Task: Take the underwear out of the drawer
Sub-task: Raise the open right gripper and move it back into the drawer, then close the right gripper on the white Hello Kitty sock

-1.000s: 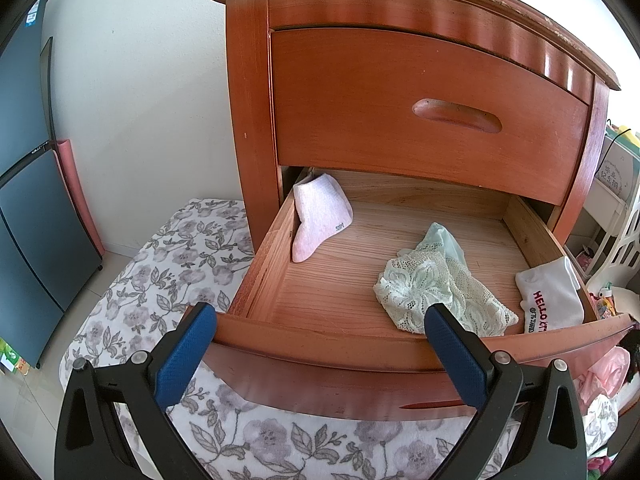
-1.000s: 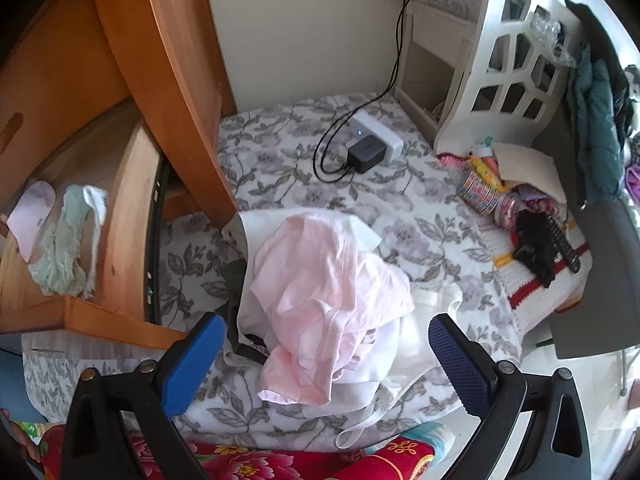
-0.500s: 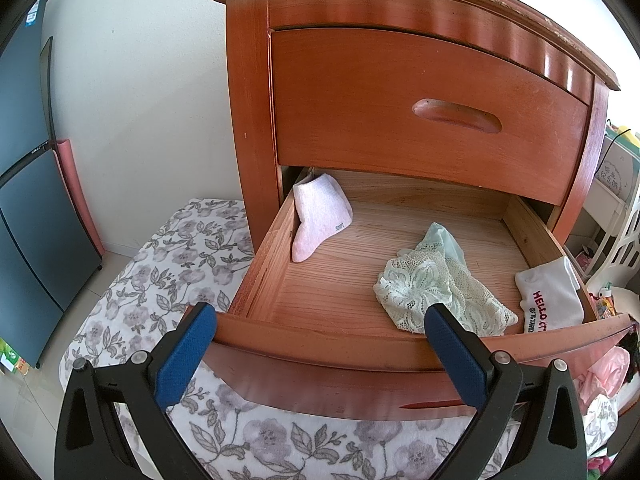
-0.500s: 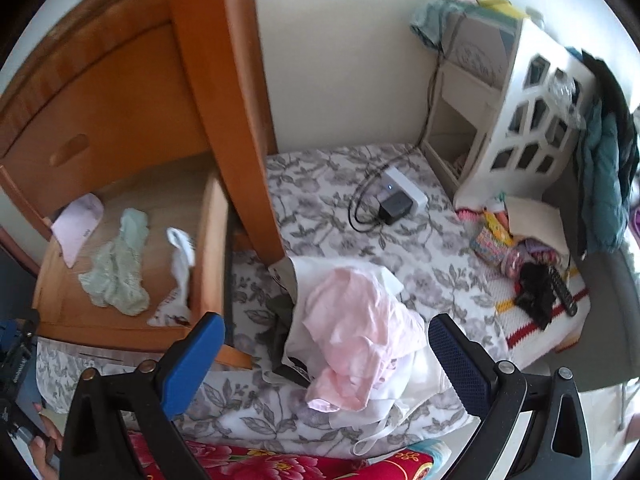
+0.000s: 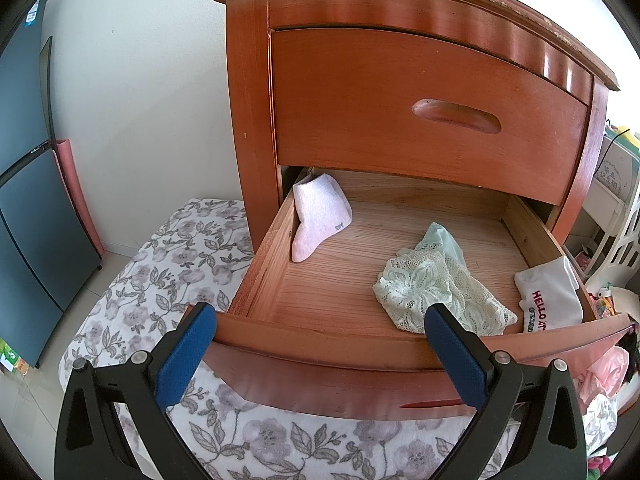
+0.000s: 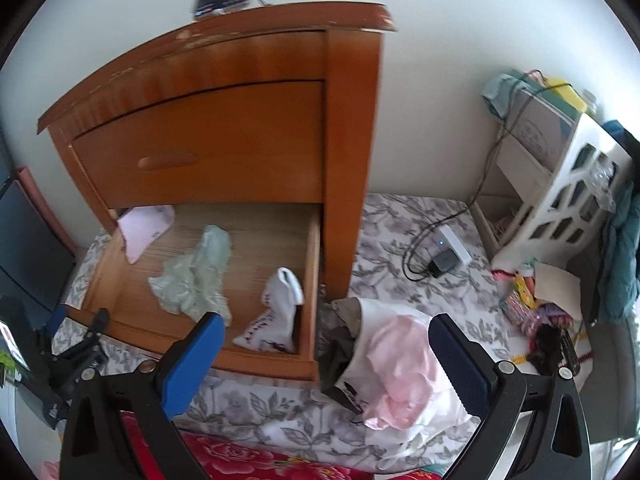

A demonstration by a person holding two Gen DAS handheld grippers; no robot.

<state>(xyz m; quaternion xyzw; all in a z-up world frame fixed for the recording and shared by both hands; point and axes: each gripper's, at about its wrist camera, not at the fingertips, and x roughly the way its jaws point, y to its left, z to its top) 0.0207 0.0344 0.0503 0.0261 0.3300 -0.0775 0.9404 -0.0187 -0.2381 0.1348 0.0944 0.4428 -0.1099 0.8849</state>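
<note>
The wooden nightstand's lower drawer (image 5: 320, 332) (image 6: 264, 354) is pulled out. Inside lie pale green lace underwear (image 5: 432, 292) (image 6: 192, 280), a pink sock (image 5: 316, 216) (image 6: 146, 228) at the back left, and a white sock with red lettering (image 5: 550, 300) (image 6: 276, 312) at the right. My left gripper (image 5: 320, 352) hangs open just in front of the drawer's front edge, holding nothing. My right gripper (image 6: 324, 360) is open too, above the drawer's right front corner and a heap of pink and white clothes (image 6: 400, 364). The left gripper (image 6: 72, 356) also shows at the right wrist view's left edge.
The upper drawer (image 5: 420, 108) is closed. A floral mat (image 5: 168, 280) (image 6: 400, 280) covers the floor around the nightstand. A power strip with cables (image 6: 444, 256), a white shelf unit (image 6: 560, 184) and small clutter lie to the right. A dark cabinet (image 5: 28, 200) stands at left.
The right gripper has swung left and upward, from over the clothes heap toward the open drawer, whose inside now shows. The left gripper has not moved.
</note>
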